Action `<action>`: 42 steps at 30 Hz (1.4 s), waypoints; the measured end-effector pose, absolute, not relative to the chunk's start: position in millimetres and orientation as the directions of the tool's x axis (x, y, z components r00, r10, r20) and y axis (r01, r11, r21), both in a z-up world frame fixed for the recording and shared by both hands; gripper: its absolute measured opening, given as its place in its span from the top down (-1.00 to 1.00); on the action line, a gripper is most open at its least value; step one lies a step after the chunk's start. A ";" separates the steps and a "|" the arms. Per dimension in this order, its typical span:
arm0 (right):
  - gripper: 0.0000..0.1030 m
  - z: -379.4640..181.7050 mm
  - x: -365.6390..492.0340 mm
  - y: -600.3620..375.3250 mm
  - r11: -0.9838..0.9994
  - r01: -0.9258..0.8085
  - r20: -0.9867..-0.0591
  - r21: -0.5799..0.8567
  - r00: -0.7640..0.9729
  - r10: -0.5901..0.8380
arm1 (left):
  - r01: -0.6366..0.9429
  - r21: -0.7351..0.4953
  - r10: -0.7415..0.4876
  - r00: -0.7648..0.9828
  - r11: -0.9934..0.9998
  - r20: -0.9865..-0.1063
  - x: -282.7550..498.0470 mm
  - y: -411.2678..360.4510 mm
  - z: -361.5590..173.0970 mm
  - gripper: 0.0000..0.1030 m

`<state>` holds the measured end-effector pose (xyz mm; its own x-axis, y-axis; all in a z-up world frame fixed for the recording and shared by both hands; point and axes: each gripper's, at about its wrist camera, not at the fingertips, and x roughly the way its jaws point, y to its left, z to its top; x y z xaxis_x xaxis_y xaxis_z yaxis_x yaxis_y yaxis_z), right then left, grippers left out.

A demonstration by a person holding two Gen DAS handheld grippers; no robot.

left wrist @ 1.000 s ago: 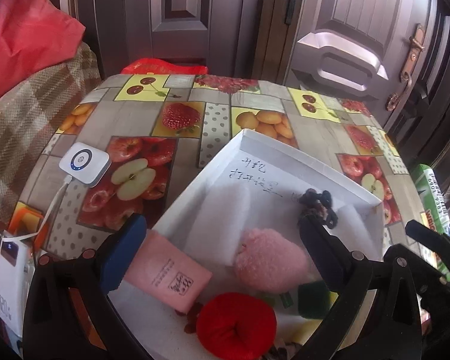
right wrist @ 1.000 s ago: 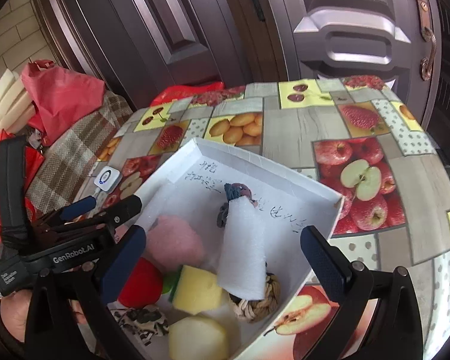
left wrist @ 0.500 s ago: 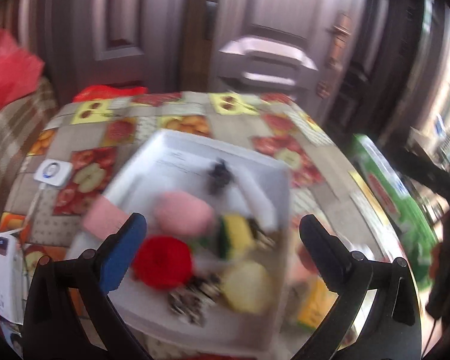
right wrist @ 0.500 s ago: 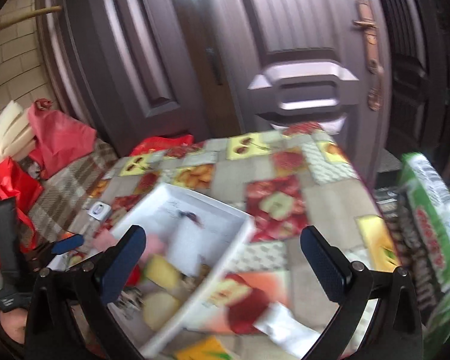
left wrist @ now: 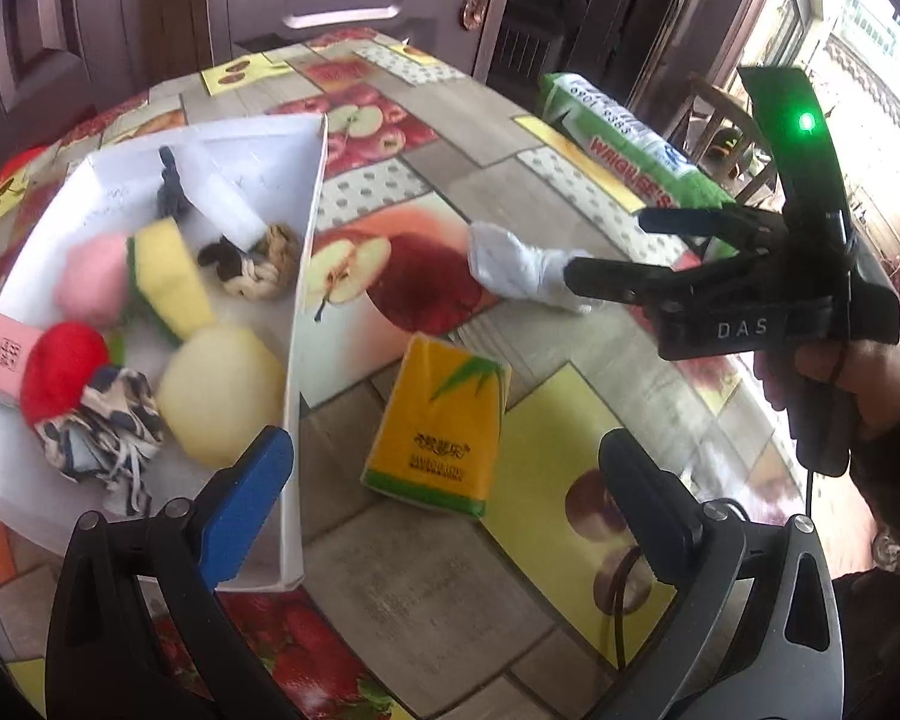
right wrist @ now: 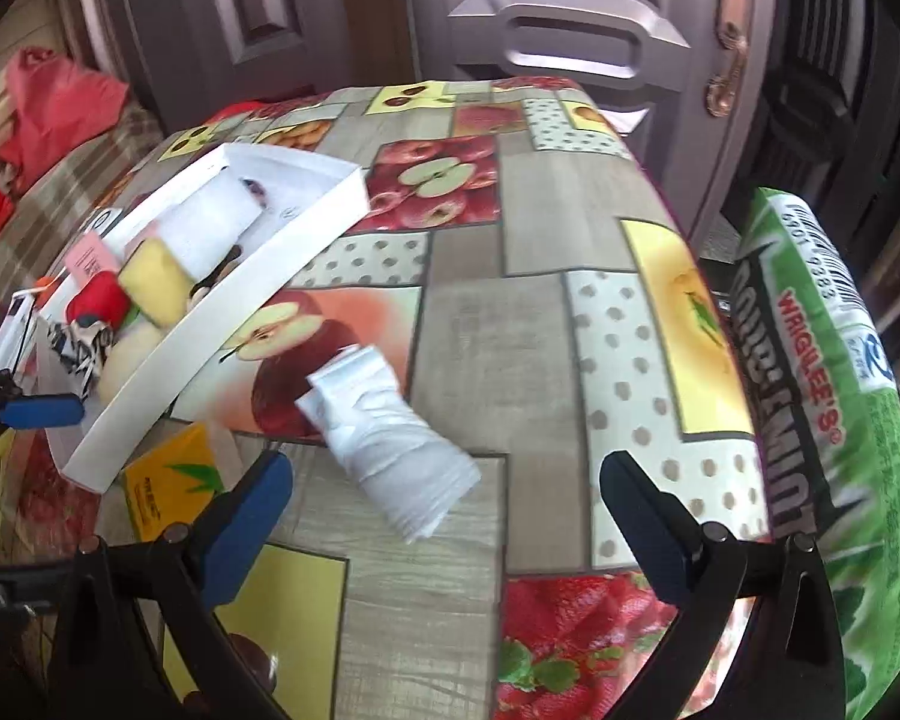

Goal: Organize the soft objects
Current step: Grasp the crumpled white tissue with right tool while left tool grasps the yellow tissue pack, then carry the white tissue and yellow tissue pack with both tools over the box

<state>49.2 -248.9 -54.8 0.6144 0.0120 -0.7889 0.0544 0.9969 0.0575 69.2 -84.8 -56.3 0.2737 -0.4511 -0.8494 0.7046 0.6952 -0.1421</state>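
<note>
A shallow white cardboard box (left wrist: 306, 276) sat on the fruit-print tablecloth (left wrist: 426, 588), full of soft things. Right of it lay a rolled white cloth (right wrist: 390, 450) and, nearer the camera, a yellow tissue pack (left wrist: 438, 426) (neither touched the box). A green gum pack (right wrist: 834, 396) stood at the far right edge.

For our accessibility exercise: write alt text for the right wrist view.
An open right gripper hovers over a rolled white cloth on a fruit-patterned tablecloth. A white cardboard tray of soft toys sits left, a green gum-branded pack right.
</note>
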 end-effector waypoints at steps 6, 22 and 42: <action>-0.75 -69.5 73.0 -239.2 0.999 0.019 -0.813 0.030 0.582 0.014 | 0.718 -0.110 -0.414 0.262 0.687 -0.872 70.5 -93.1 -62.8 -0.99; 0.26 -83.6 62.9 -256.3 0.998 0.003 -0.825 0.068 0.563 0.054 | 0.794 0.046 -0.255 0.248 0.606 -0.935 76.5 -136.4 -103.3 -0.59; 0.26 -12.4 18.2 -273.9 0.965 0.100 -0.697 0.242 0.710 0.101 | 0.785 -0.088 -0.425 0.234 0.613 -0.875 62.6 -125.7 -69.2 0.08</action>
<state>18.2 -273.9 -12.4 0.7099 0.1015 -0.6970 0.1000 0.9650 0.2423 62.6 -125.7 -69.2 0.2340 -0.4247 -0.8746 0.7853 0.6129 -0.0876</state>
